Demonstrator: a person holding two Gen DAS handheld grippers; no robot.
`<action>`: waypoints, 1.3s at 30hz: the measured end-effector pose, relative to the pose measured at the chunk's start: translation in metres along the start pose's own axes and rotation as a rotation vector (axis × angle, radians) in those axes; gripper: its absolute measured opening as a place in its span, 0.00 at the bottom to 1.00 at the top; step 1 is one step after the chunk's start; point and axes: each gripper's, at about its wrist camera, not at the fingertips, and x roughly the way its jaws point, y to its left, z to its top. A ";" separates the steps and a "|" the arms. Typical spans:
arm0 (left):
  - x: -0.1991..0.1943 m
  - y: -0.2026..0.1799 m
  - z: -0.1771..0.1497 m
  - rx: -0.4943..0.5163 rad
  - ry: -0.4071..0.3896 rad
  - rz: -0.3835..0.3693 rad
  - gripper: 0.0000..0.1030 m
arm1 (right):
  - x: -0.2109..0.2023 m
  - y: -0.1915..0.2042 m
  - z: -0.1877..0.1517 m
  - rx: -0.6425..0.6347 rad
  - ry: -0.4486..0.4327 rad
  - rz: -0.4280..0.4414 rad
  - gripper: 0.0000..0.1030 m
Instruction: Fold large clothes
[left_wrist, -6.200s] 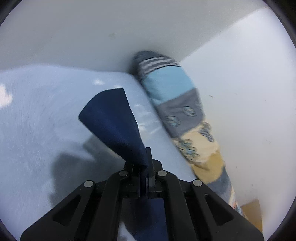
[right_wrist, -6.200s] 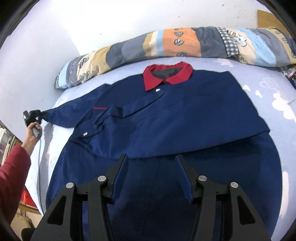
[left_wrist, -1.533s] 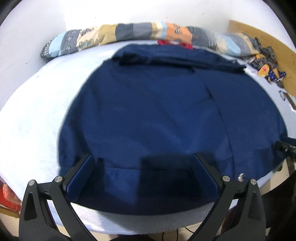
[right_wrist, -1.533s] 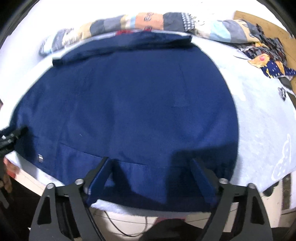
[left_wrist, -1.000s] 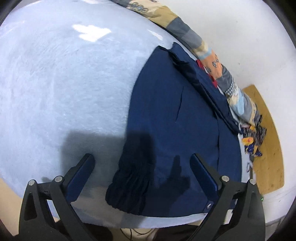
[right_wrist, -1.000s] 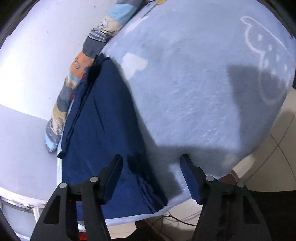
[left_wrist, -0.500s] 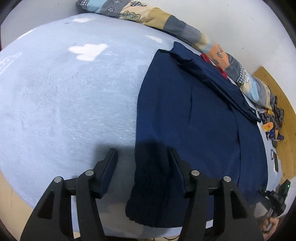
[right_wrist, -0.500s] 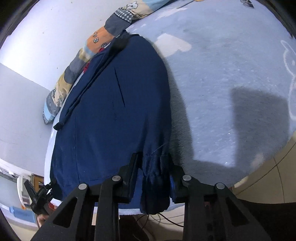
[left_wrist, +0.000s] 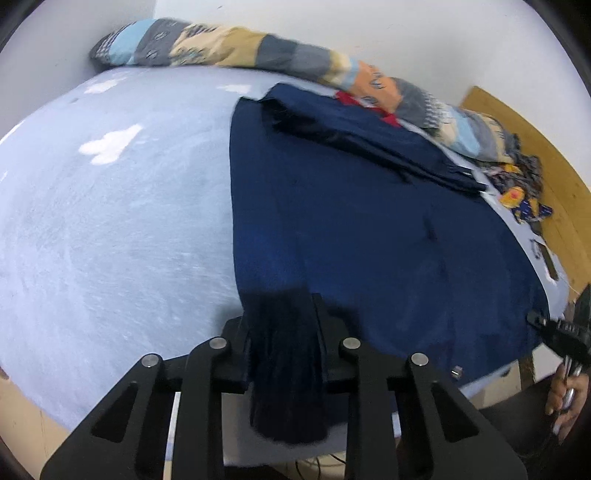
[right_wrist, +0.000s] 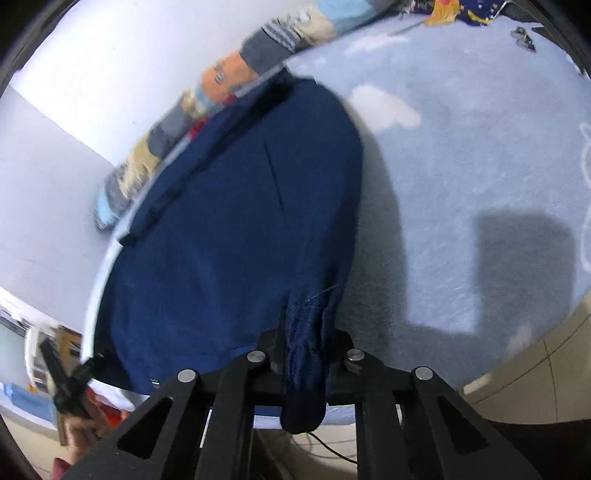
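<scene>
A large navy shirt (left_wrist: 369, 229) with a red collar (left_wrist: 384, 110) lies on the pale blue bed (left_wrist: 110, 221), its sleeves folded in across the top. My left gripper (left_wrist: 282, 332) is shut on the bunched hem at the shirt's left bottom corner. My right gripper (right_wrist: 304, 350) is shut on the bunched hem at the right bottom corner of the shirt (right_wrist: 236, 221). Each gripper also shows at the edge of the other's view, the right one (left_wrist: 565, 332) and the left one (right_wrist: 66, 384).
A patchwork bolster (left_wrist: 258, 55) lies along the wall at the head of the bed. Loose patterned cloth (left_wrist: 521, 192) and small items lie at the far right by a wooden board (left_wrist: 535, 147). The bed edge and tiled floor (right_wrist: 535, 369) are close below.
Both grippers have closed from open onto the shirt's bottom corners, gathering the hem between their fingers.
</scene>
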 end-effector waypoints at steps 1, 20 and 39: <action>-0.005 -0.007 -0.003 0.017 -0.004 -0.021 0.22 | -0.006 0.004 0.000 -0.015 -0.012 0.015 0.12; 0.026 0.018 -0.001 -0.183 0.099 -0.071 0.53 | 0.023 -0.002 0.008 0.036 0.087 -0.055 0.37; 0.035 -0.005 0.000 -0.051 0.076 -0.002 0.82 | 0.031 -0.003 -0.002 0.052 0.071 -0.077 0.24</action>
